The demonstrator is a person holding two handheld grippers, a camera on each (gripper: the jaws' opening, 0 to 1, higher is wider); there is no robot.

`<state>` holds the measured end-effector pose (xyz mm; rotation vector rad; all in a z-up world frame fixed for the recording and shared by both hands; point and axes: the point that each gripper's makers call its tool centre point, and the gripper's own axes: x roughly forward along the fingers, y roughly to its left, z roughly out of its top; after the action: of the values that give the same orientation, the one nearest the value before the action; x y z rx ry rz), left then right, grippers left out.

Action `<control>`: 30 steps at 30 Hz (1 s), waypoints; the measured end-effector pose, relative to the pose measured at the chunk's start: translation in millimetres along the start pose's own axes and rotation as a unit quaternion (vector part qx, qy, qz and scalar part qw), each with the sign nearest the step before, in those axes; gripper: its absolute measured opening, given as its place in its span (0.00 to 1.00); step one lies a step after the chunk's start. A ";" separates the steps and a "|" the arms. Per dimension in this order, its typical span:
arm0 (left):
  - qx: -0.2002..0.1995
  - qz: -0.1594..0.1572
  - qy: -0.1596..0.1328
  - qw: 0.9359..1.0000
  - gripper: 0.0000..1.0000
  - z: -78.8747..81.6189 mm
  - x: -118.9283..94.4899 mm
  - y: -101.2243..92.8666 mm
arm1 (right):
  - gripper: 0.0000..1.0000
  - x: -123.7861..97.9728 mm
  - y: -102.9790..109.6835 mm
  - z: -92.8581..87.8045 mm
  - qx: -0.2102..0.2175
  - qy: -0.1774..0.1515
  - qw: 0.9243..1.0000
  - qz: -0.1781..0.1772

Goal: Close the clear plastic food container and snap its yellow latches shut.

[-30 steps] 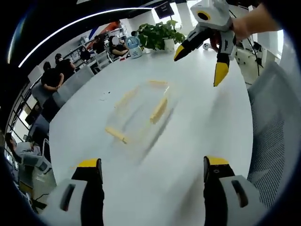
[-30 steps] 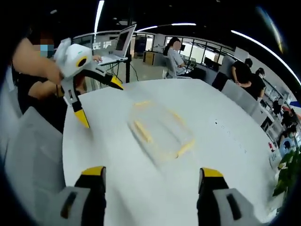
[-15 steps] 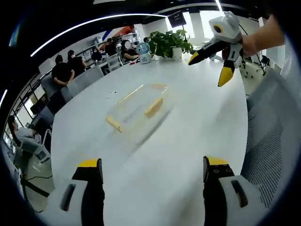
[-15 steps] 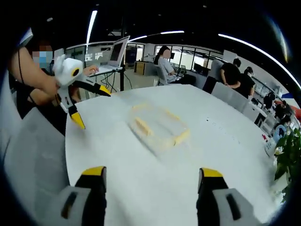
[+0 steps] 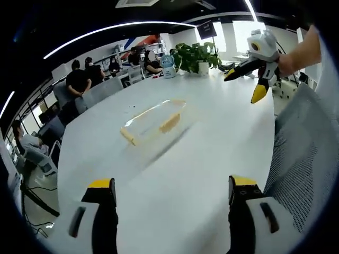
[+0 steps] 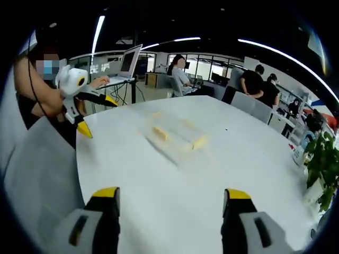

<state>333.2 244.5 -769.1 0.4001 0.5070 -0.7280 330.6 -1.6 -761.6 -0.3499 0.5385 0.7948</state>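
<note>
The clear plastic food container point(image 5: 153, 120) lies on the white table point(image 5: 185, 174), with yellow latches along its sides; blur hides whether they are snapped. In the right gripper view the container point(image 6: 175, 135) sits mid-table. My left gripper point(image 5: 172, 185) is open and holds nothing, well short of the container. My right gripper point(image 6: 172, 193) is open too, with bare table point(image 6: 175, 180) between its jaws. The right gripper point(image 5: 242, 87) hangs in the air above the far right of the table. The left gripper point(image 6: 99, 116) hovers by the table's left edge in a person's hand.
A grey mesh chair point(image 5: 302, 148) stands at the right edge of the table, and a chair point(image 6: 37, 169) at the left in the right gripper view. A potted plant point(image 5: 196, 53) and a laptop point(image 6: 130, 61) sit at the table's ends. People sit at desks around it.
Both views have drawn back from the container, which now looks smaller and farther off. The container stays in its place, and both grippers stay open.
</note>
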 end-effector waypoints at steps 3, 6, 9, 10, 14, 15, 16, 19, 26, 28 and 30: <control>0.001 0.002 0.004 1.000 0.85 -3.8 -3.2 -5.0 | 0.79 -3.8 4.3 -1.9 0.000 -0.005 1.000 -0.004; -0.009 0.003 -0.002 1.000 0.85 -6.3 -6.4 -9.7 | 0.78 -7.0 9.3 -5.7 0.002 -0.004 1.000 -0.006; -0.011 0.007 -0.003 1.000 0.84 -9.0 -8.6 -14.6 | 0.78 -10.2 13.6 -10.2 0.015 -0.009 1.000 -0.010; -0.014 0.007 -0.002 1.000 0.84 -10.2 -8.9 -15.9 | 0.78 -10.8 14.3 -11.3 0.018 -0.009 1.000 -0.011; -0.017 0.008 -0.006 1.000 0.84 -12.7 -11.7 -21.8 | 0.78 -14.0 17.5 -14.4 0.024 -0.012 1.000 -0.014; -0.023 0.009 -0.009 1.000 0.84 -13.0 -12.7 -21.9 | 0.78 -14.8 17.7 -14.5 0.026 -0.014 0.999 -0.015; -0.027 0.010 -0.010 1.000 0.84 -12.6 -13.5 -21.9 | 0.77 -16.4 18.7 -14.8 0.030 -0.015 0.999 -0.017; -0.031 0.014 -0.012 0.999 0.84 -15.1 -14.2 -21.7 | 0.78 -17.8 20.1 -18.3 0.039 -0.016 0.999 -0.020; -0.051 0.019 -0.015 0.998 0.84 -17.0 -14.8 -20.7 | 0.77 -18.1 17.6 -20.1 0.044 -0.016 0.999 -0.026; -0.056 0.014 -0.017 0.998 0.84 -16.4 -14.6 -22.8 | 0.77 -18.6 18.4 -20.8 0.043 -0.015 0.999 -0.026; -0.055 0.013 -0.024 0.998 0.85 -14.2 -14.8 -23.2 | 0.77 -19.5 17.8 -20.0 0.047 -0.017 0.998 -0.028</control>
<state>303.0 243.7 -776.2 0.2844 0.4935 -0.6804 299.6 -10.9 -768.3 -0.2633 0.5306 0.7174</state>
